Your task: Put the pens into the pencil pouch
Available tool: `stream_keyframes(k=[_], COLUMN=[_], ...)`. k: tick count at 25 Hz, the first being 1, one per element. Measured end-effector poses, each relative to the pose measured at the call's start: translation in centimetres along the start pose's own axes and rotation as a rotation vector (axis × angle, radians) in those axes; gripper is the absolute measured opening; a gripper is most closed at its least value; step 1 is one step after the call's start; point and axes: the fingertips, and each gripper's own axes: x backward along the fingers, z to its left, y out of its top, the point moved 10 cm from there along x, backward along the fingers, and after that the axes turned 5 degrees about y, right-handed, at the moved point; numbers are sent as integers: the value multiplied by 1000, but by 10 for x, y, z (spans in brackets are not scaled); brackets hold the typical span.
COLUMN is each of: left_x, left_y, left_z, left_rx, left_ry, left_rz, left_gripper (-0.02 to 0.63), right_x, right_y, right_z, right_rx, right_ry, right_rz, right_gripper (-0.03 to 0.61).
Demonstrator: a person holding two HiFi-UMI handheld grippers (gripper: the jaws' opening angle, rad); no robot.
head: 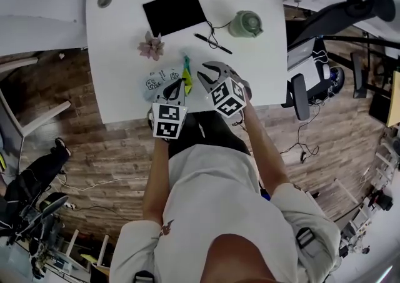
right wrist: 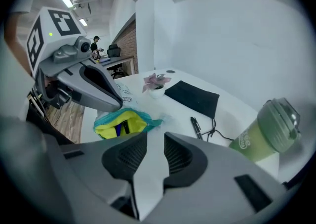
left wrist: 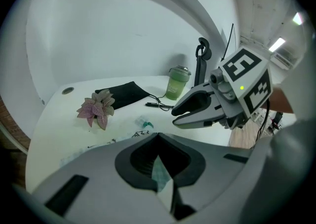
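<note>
Left gripper [head: 175,87] pinches the pencil pouch [right wrist: 121,120] edge, pens [right wrist: 118,129] already inside. Right gripper [right wrist: 154,141] is spread, empty; one black pen [right wrist: 196,128] waits ahead of it

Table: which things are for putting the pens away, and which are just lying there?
For the job: pouch, pen.
Just lying about: plant, cup, black cloth.
</note>
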Motion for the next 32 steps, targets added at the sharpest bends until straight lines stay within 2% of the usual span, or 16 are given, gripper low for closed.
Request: stream_keyframes(k=[5, 17, 26, 30, 32], left_x=[-9, -26, -31, -32, -31], left_y=[8, 21, 24, 25, 24], left_z=[-3, -2, -1, -1, -1], left_rx=[-46, -76, -76, -73, -71], left_ry=[-4, -44, -65, -67, -66], left_rz=[18, 42, 54, 52, 51], left_gripper=[-3, -3, -3, -3, -3], right_x=[9, 11, -1, -1, -2], right_y=[-15, -42, -58, -60, -59], right_z=[-20, -73, -90, -90, -89], right_rx=[-57, -152, -187, -222, -219], right_ry=[-66, -185, -168, -129, -123], right_rz=[3, 47, 101, 82, 89], right_gripper=[110, 112, 106, 52, 48])
